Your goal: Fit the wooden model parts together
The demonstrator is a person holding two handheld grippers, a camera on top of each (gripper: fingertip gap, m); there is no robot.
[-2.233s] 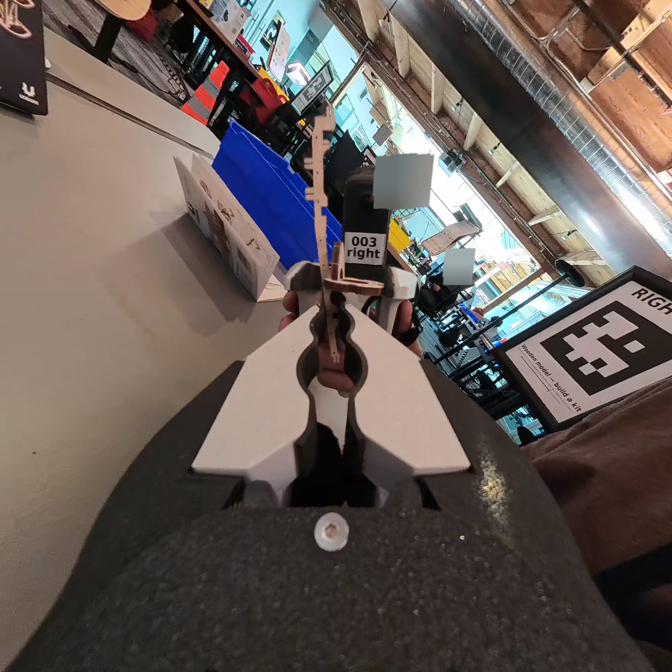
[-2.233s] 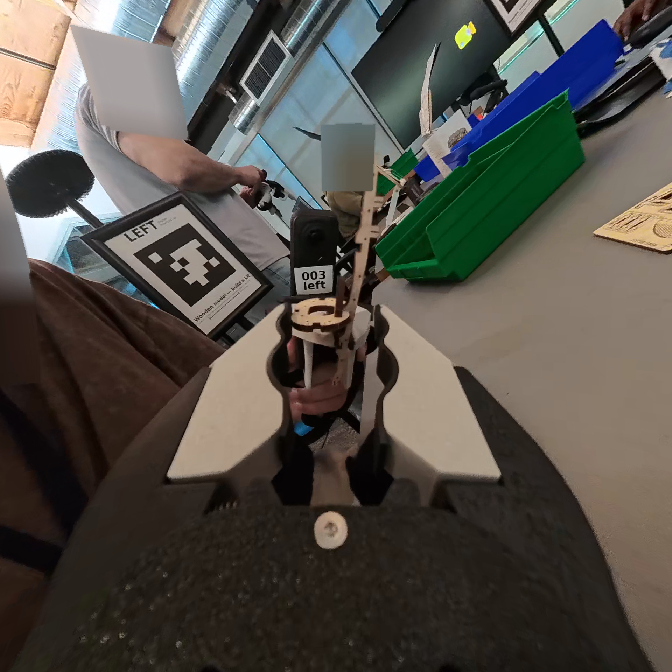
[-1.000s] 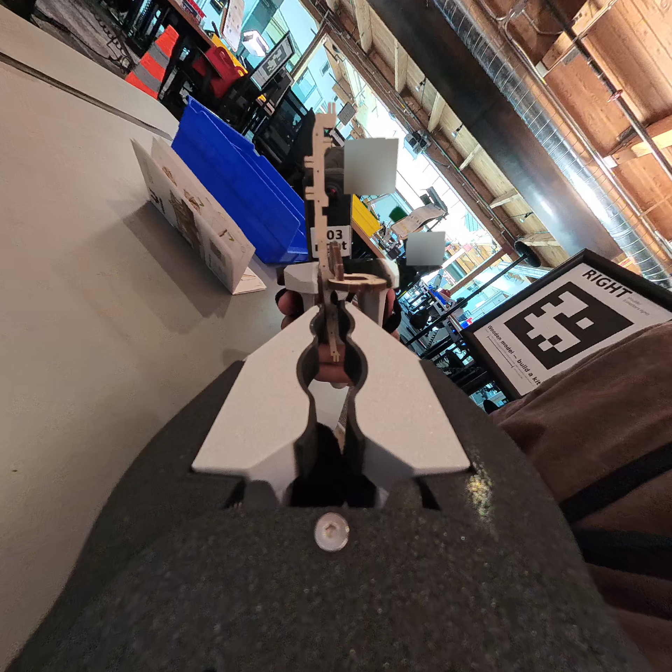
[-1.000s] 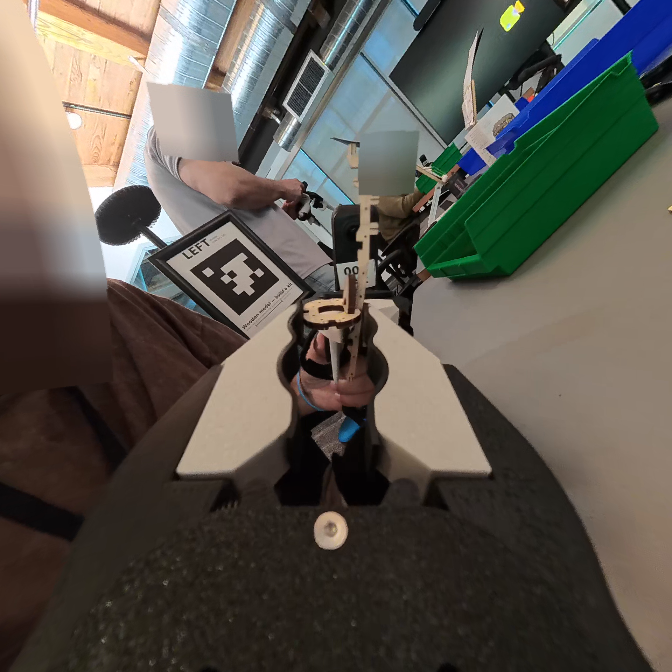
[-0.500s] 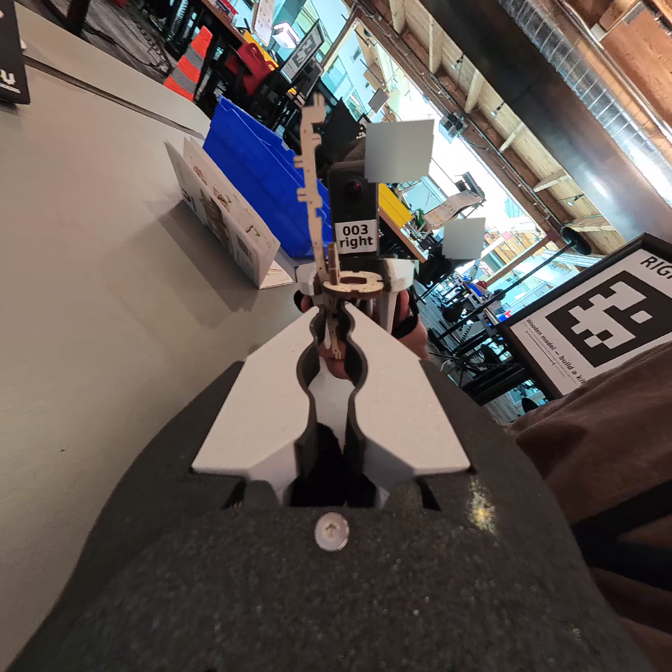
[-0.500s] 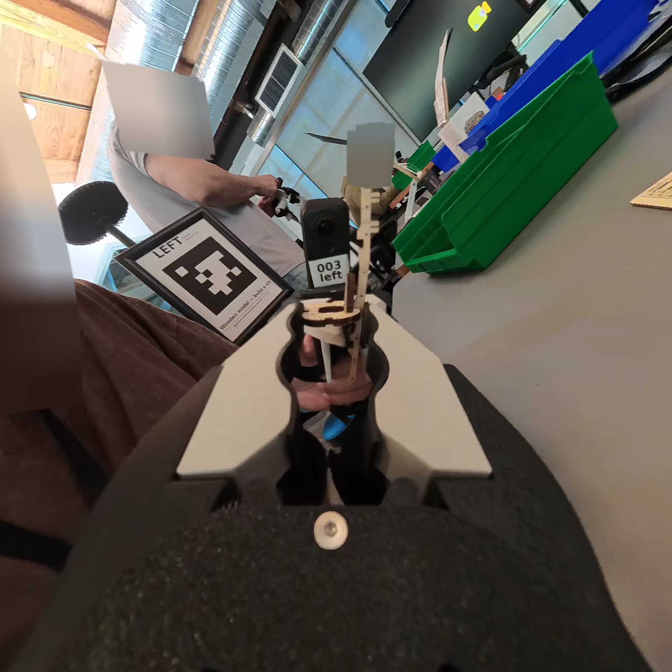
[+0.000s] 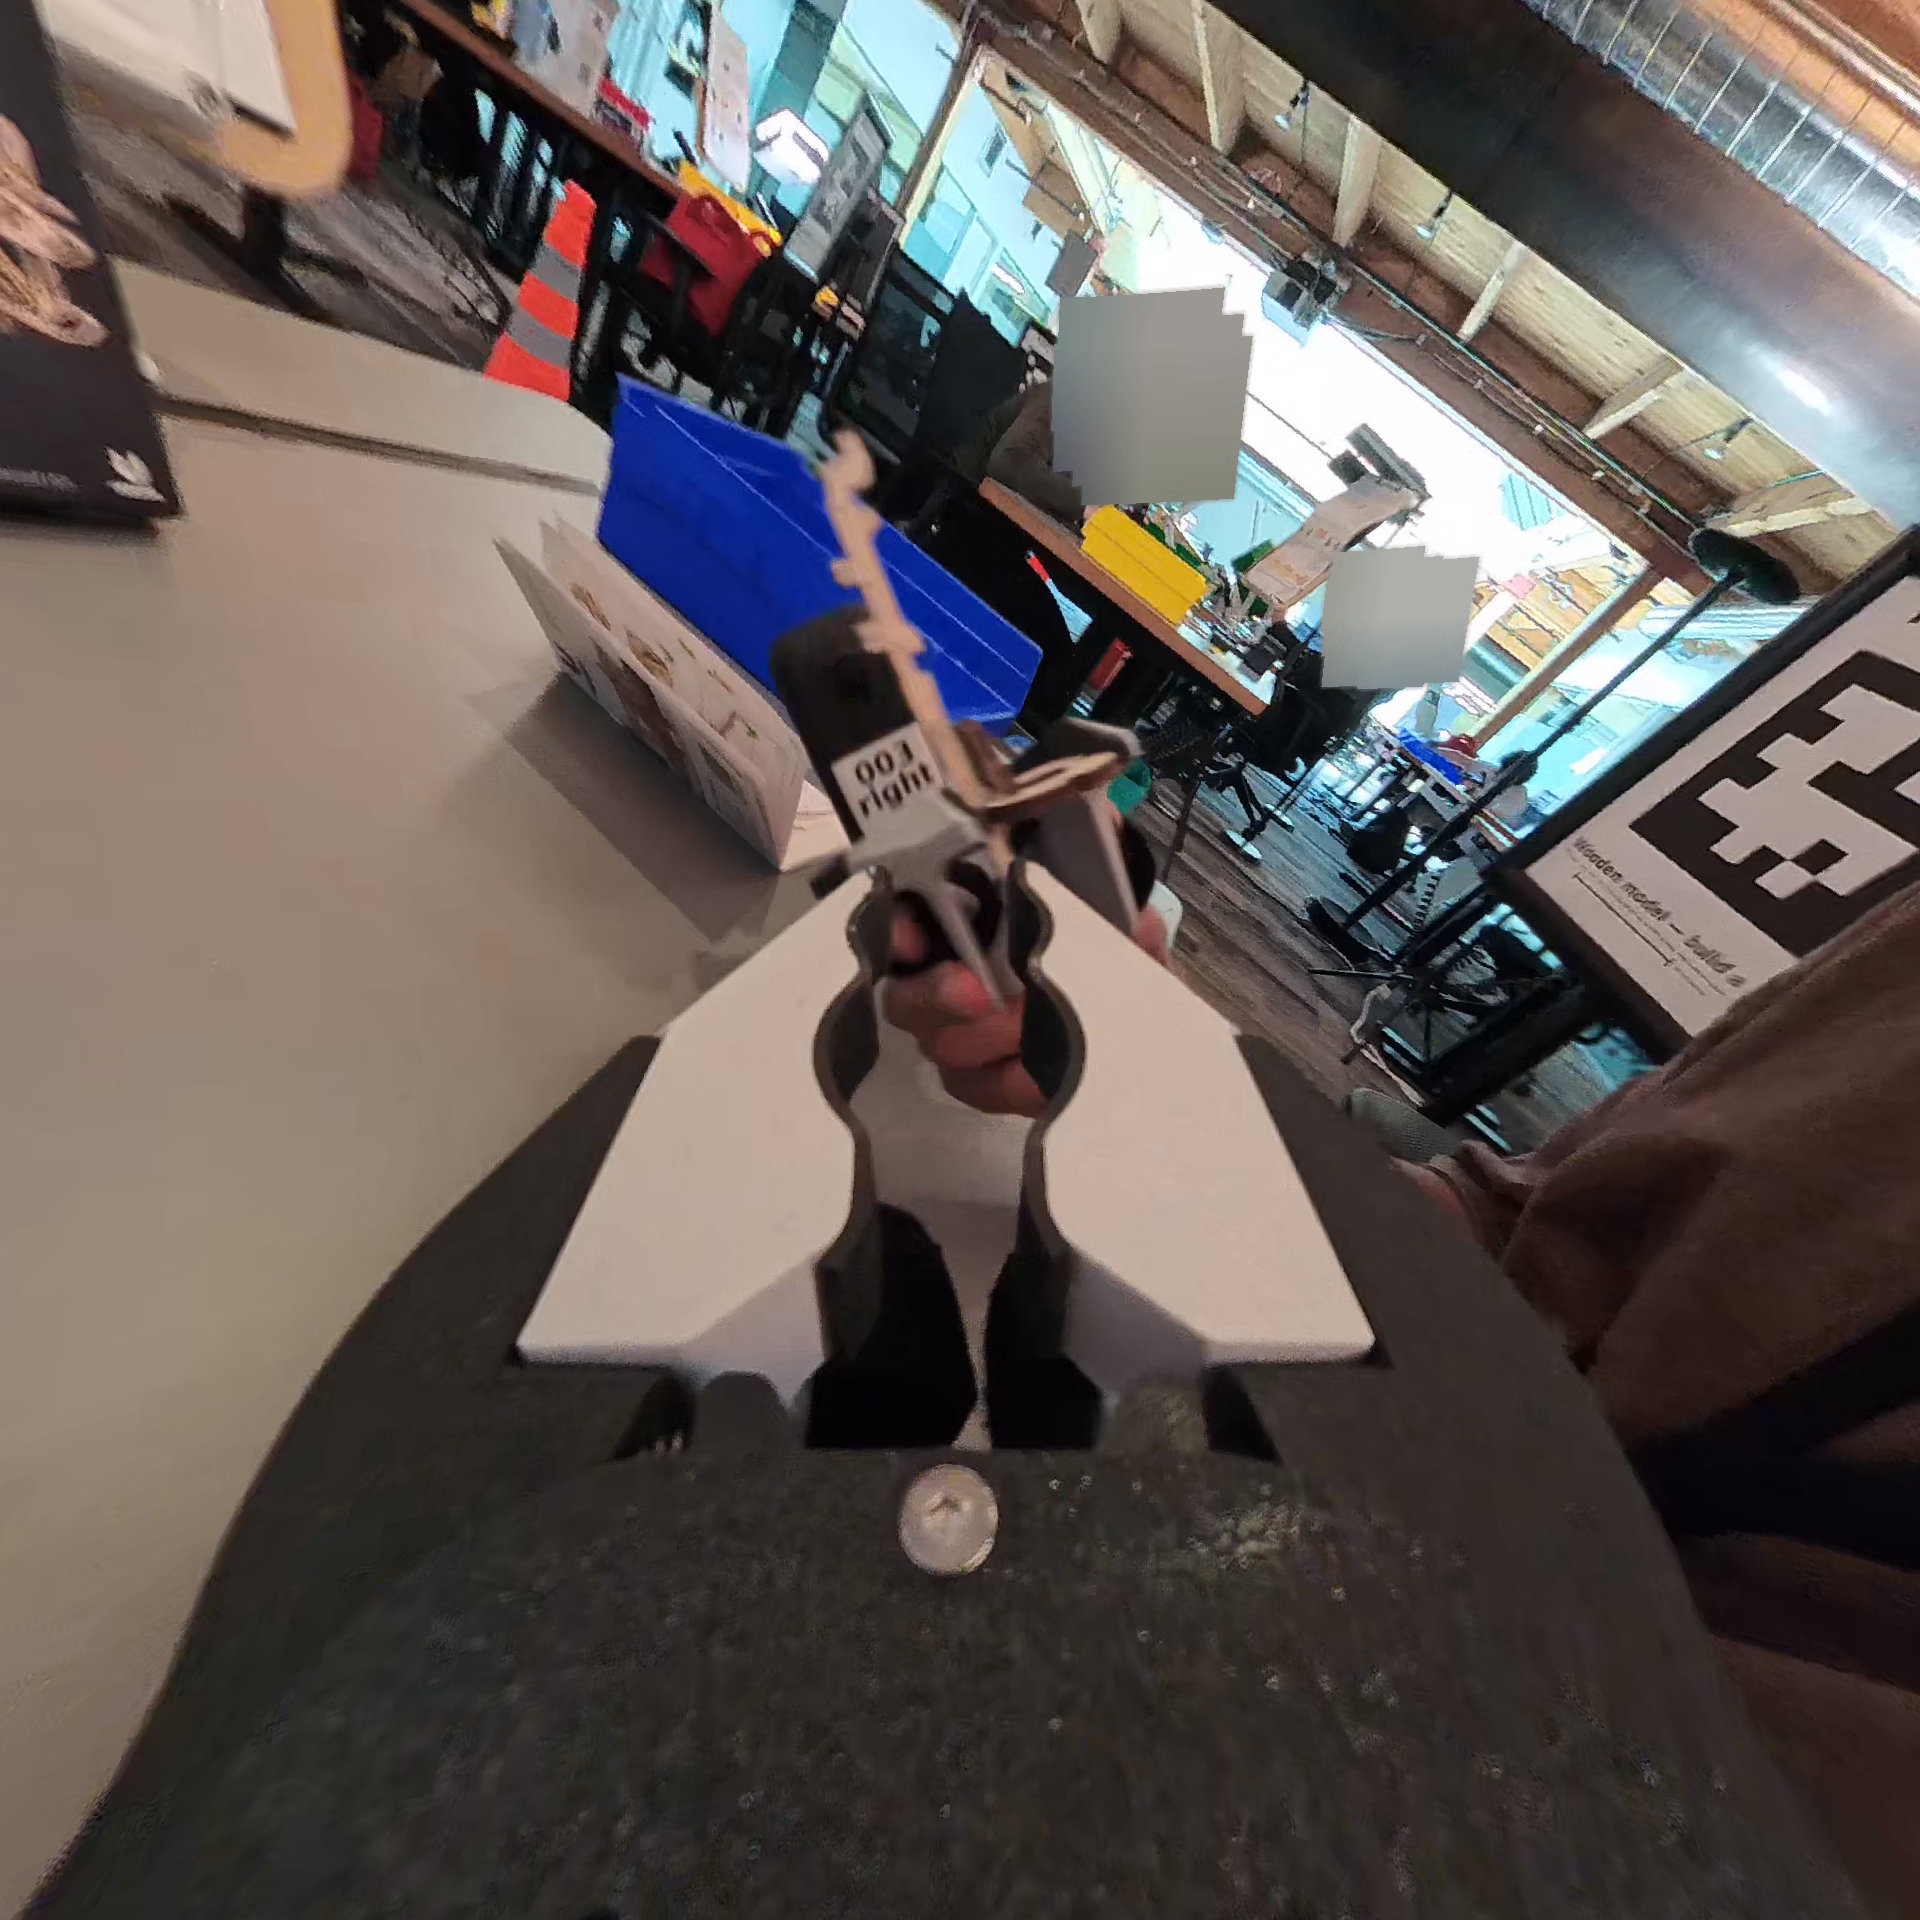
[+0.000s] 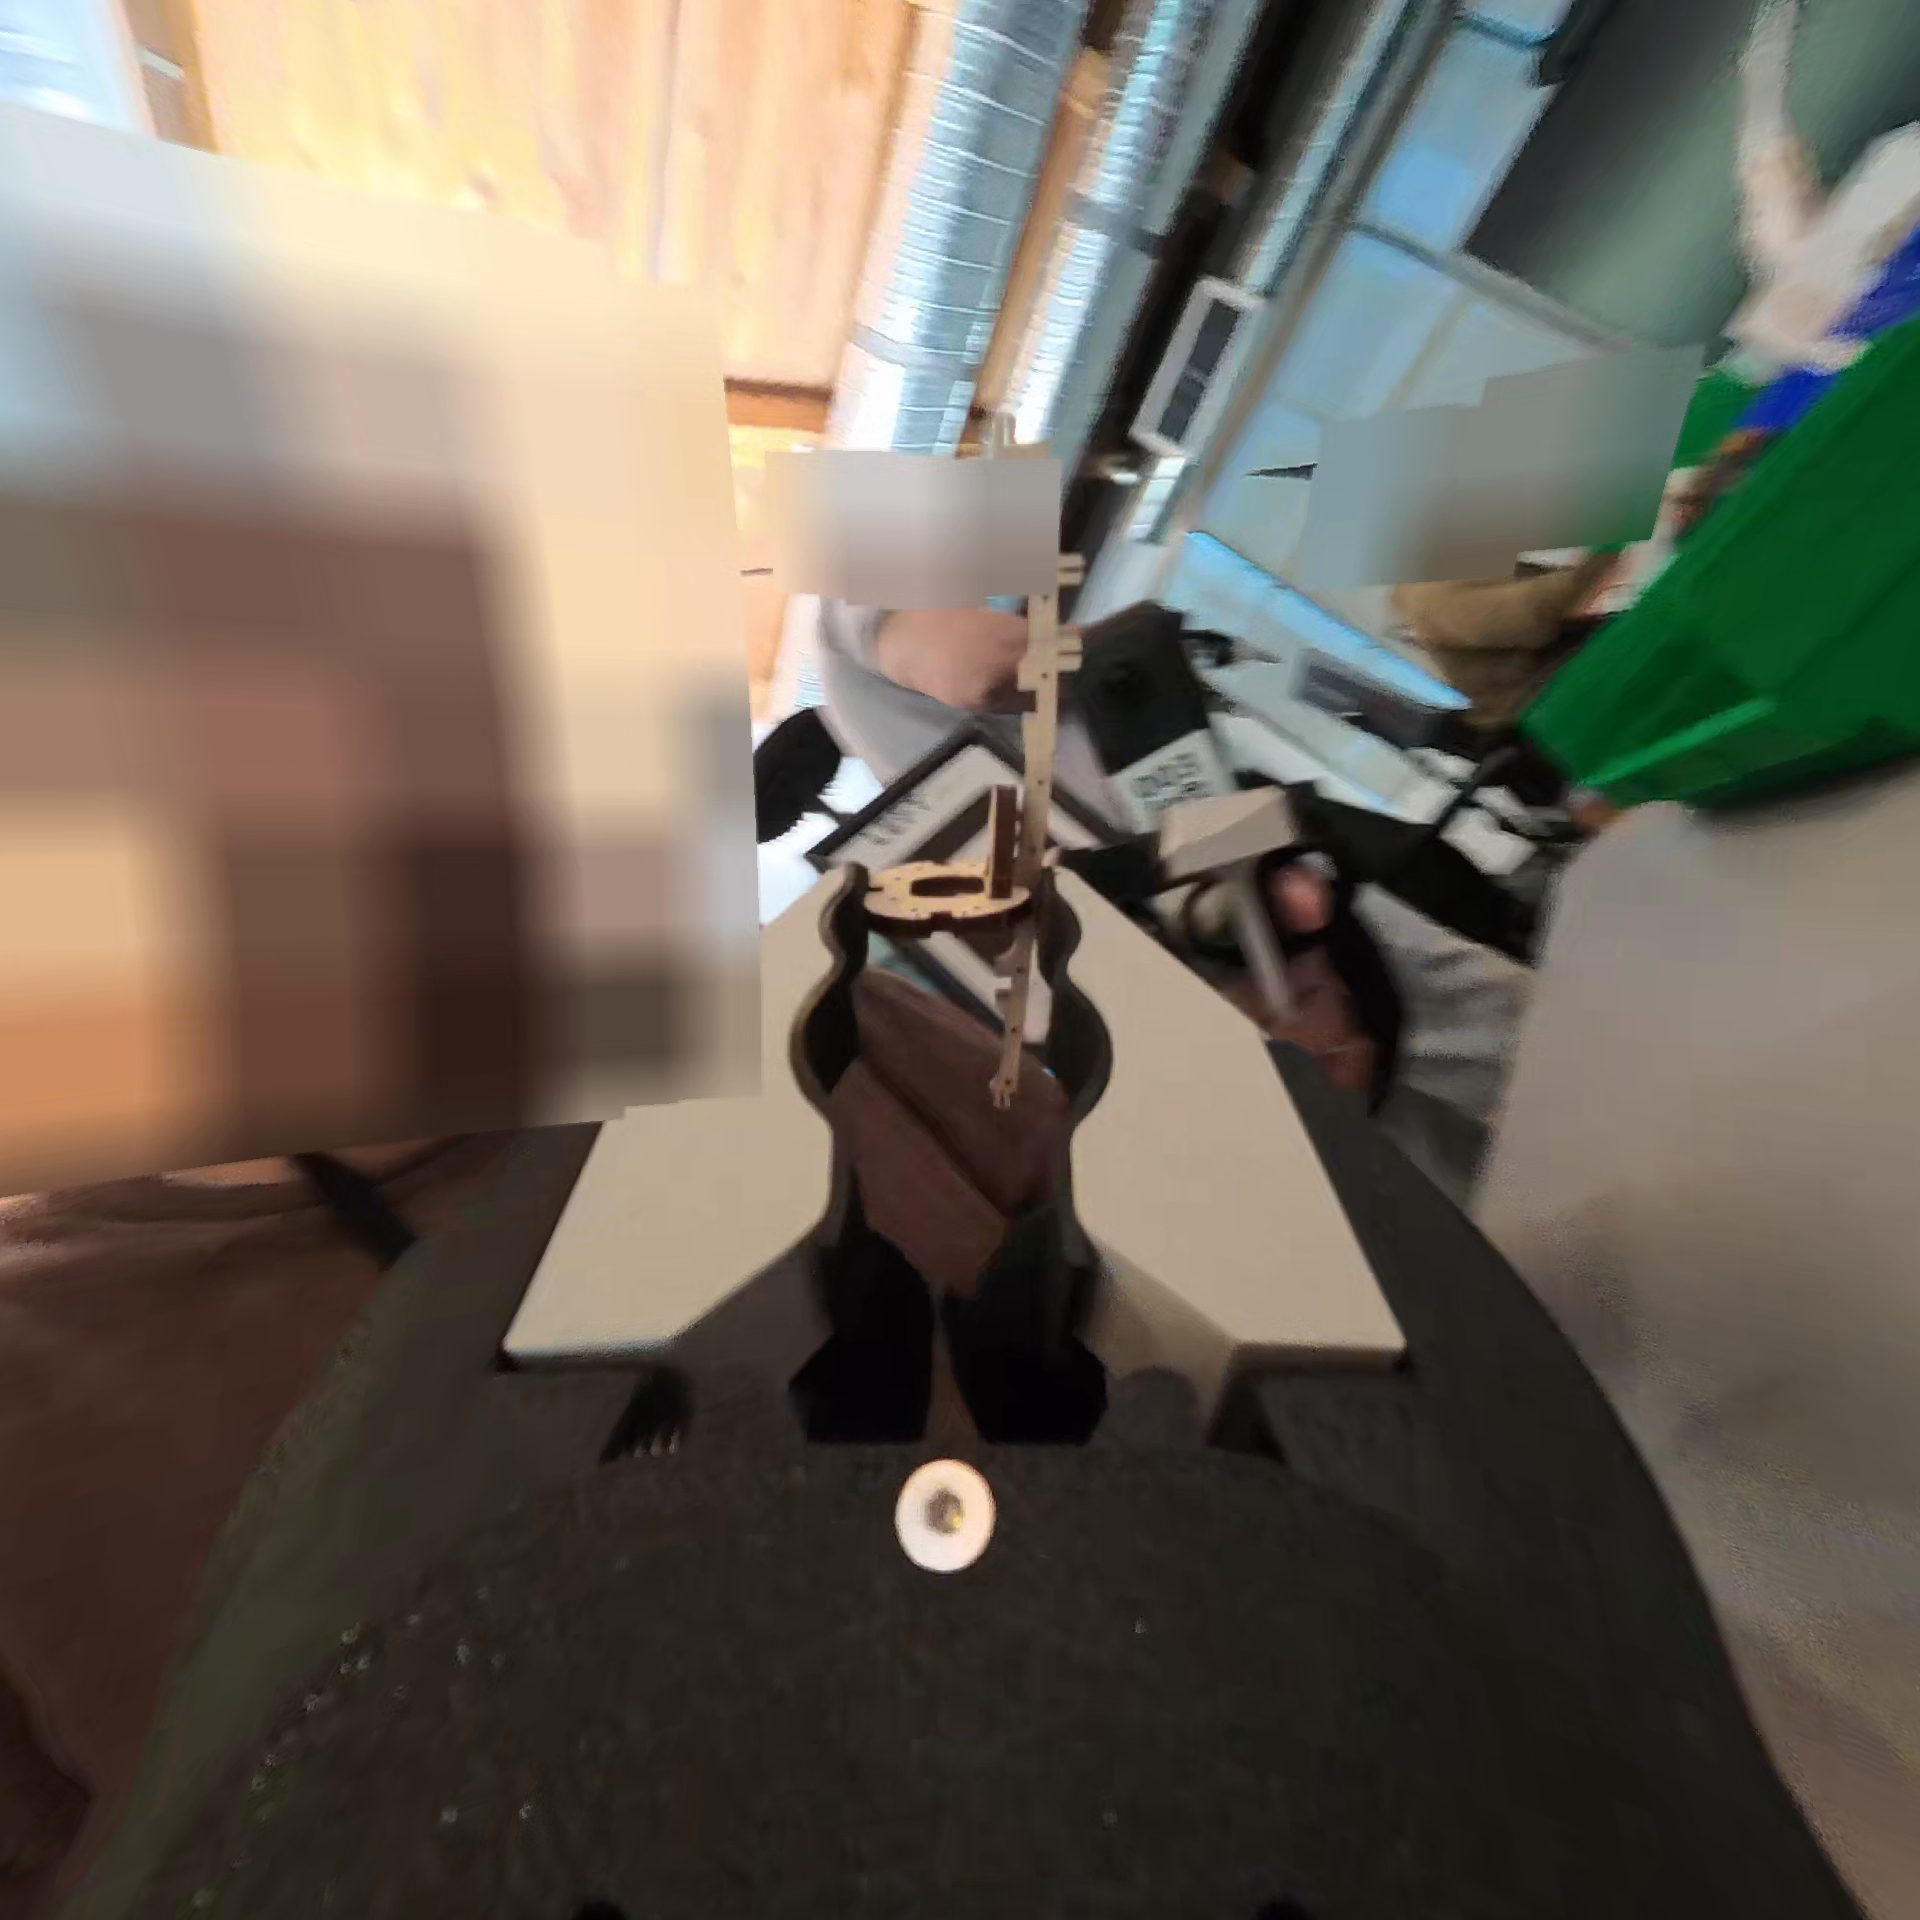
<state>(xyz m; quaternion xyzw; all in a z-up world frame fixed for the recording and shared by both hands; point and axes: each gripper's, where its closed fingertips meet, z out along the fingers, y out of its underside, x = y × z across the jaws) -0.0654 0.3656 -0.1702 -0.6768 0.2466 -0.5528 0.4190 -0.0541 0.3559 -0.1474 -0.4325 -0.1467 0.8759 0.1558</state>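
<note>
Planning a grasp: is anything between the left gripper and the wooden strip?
Nothing visible does. The left gripper is open, and the strip stands just beyond its tips, at the ring that the right gripper holds.

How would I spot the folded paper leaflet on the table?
Start at the grey table in the left wrist view and find the blue bin. The folded leaflet stands tent-like just before it: the only white, picture-printed thing there.

A grey table (image 7: 260, 831) carries a blue bin (image 7: 748, 540) and a folded leaflet (image 7: 665, 675).
</note>
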